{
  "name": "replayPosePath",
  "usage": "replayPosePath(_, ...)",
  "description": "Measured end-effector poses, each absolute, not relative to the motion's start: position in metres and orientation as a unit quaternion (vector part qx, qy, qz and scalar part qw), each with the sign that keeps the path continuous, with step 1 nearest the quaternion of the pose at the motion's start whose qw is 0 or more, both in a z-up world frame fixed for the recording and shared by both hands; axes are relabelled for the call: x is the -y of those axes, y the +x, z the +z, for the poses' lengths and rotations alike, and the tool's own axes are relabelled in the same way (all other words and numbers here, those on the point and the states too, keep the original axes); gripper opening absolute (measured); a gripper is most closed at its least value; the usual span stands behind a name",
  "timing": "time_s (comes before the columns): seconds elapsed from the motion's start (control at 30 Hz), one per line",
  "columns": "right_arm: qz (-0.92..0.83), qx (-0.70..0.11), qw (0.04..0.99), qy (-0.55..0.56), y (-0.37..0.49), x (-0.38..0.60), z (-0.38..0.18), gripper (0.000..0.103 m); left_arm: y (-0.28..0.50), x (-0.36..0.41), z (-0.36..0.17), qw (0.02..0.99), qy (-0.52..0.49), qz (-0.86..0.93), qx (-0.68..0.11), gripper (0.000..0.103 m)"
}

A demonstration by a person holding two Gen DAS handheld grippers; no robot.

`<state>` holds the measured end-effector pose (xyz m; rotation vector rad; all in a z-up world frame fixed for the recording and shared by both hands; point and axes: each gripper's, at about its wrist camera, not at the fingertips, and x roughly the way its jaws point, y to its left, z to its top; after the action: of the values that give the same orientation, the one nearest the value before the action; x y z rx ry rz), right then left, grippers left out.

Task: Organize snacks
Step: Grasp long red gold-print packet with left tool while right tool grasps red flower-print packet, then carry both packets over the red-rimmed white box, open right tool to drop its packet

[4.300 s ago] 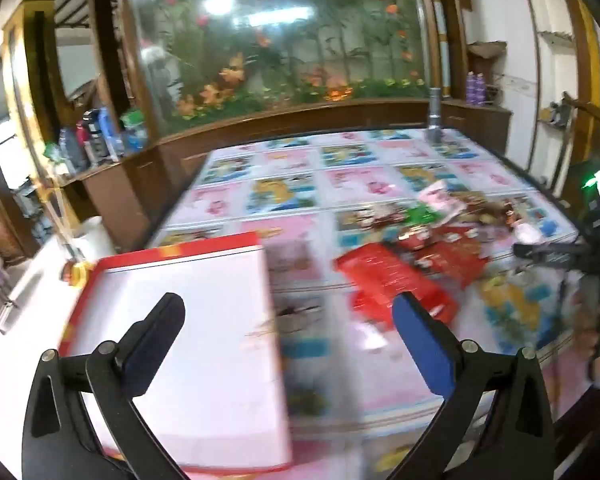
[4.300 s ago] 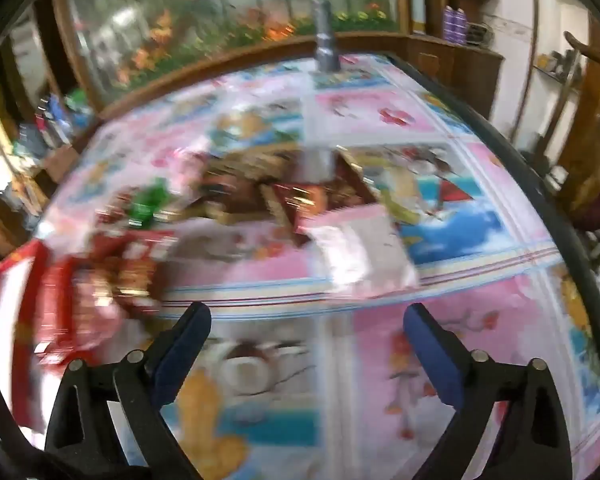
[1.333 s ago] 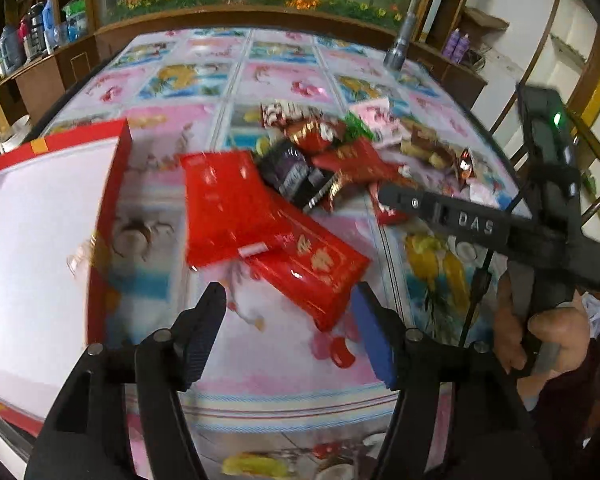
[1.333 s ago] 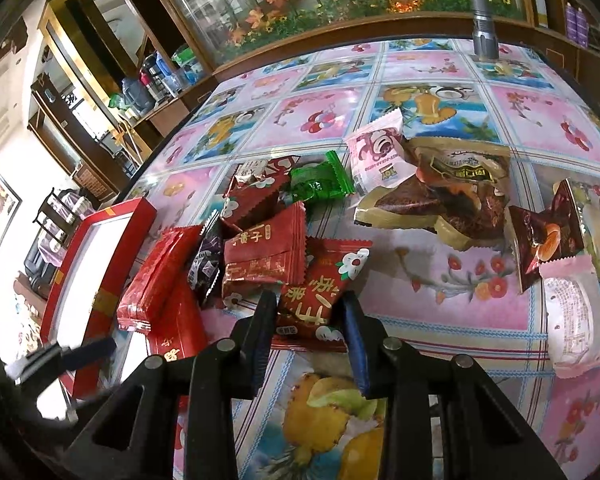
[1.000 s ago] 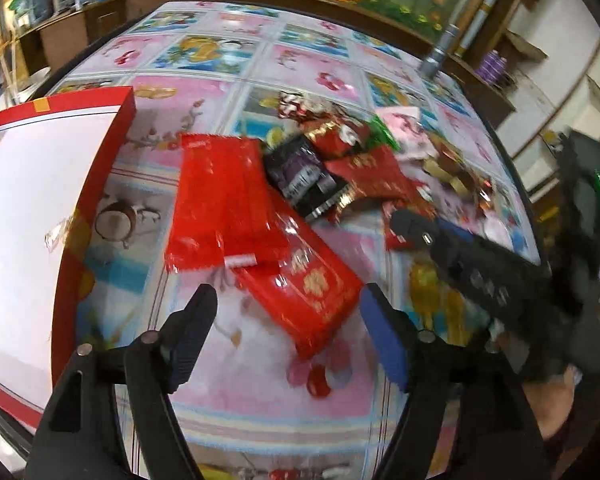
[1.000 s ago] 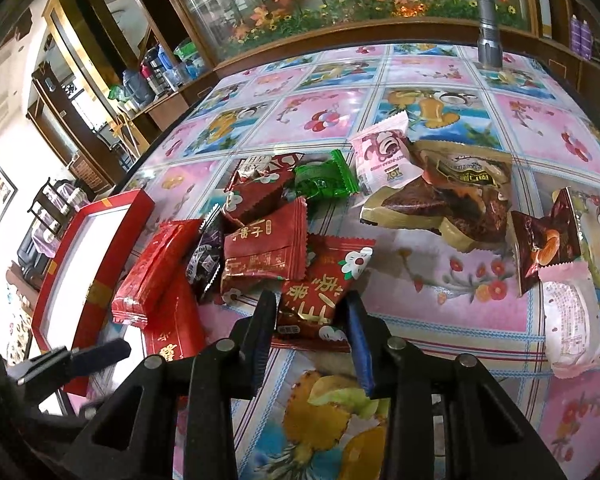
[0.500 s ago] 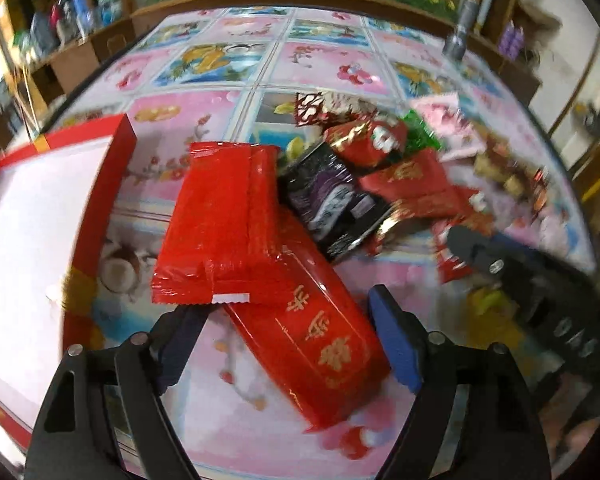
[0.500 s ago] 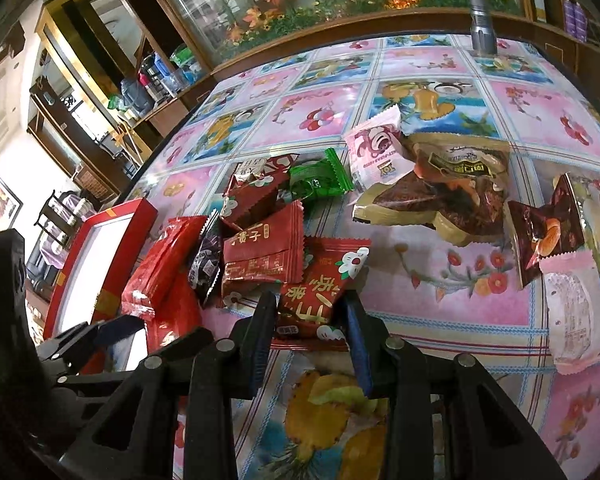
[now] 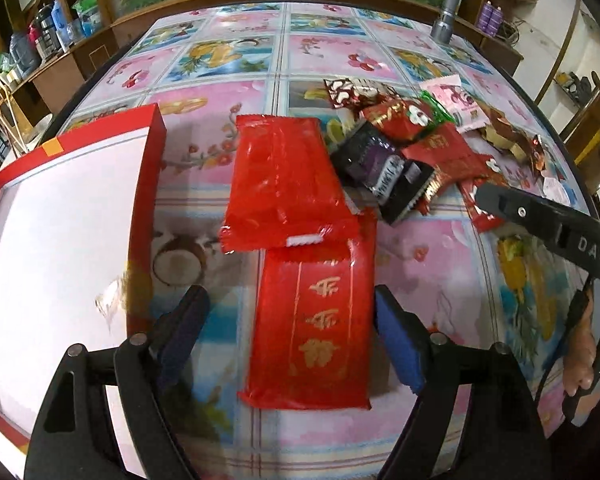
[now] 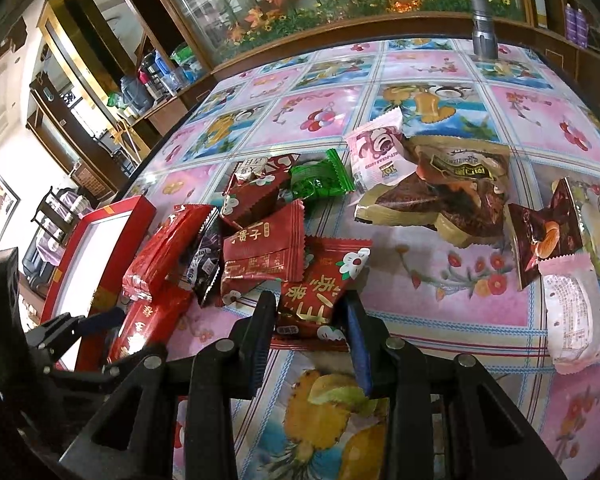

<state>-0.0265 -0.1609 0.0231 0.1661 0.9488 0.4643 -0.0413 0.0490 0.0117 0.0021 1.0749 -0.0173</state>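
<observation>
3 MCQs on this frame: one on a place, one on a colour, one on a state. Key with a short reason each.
1. The long red packet with gold characters lies:
A. inside the box
B. between the left gripper fingers
C. under the flashlight

2. The red box is lined in:
A. white
B. green
C. black

3. The right gripper is:
A. wide open over bare cloth
B. out of view
C. closed on the red flower-print packet

Key: B, the packet sits between both open pads, untouched; A, the box's inner floor is plain white; C, both pads press the packet's sides.
</observation>
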Motion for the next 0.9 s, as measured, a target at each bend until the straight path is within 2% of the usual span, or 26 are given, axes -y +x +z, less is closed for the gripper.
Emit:
replayPosePath(0.07,0.22,-0.45,0.862,0.073,-0.028,0.159,0.023,0.036,-0.044,-0.048,0.012,0.863,0.004,-0.013,-0.505,0.076)
replayPosePath(0.13,0.219,-0.448,0.864,0.068,-0.028,0.157,0.023,0.037,-0.049,-0.04,0.014,0.868,0.019,-0.032,-0.496,0.056)
replayPosePath(0.23,0.219,-0.444,0.867,0.06,-0.029,0.156,0.023,0.037,-0.053,-0.035,0.016,0.869,0.029,-0.047,-0.491,0.046)
replayPosePath(0.67,0.222,-0.437,0.869,0.071,-0.028,0.163,0.025,0.034,-0.105,-0.036,0.02,0.872,0.01,-0.113,-0.476,0.044)
replayPosePath(0.9,0.24,-0.417,0.871,0.104,-0.03,0.172,0.033,0.033,-0.129,-0.036,0.026,0.863,-0.04,-0.162,-0.477,0.044)
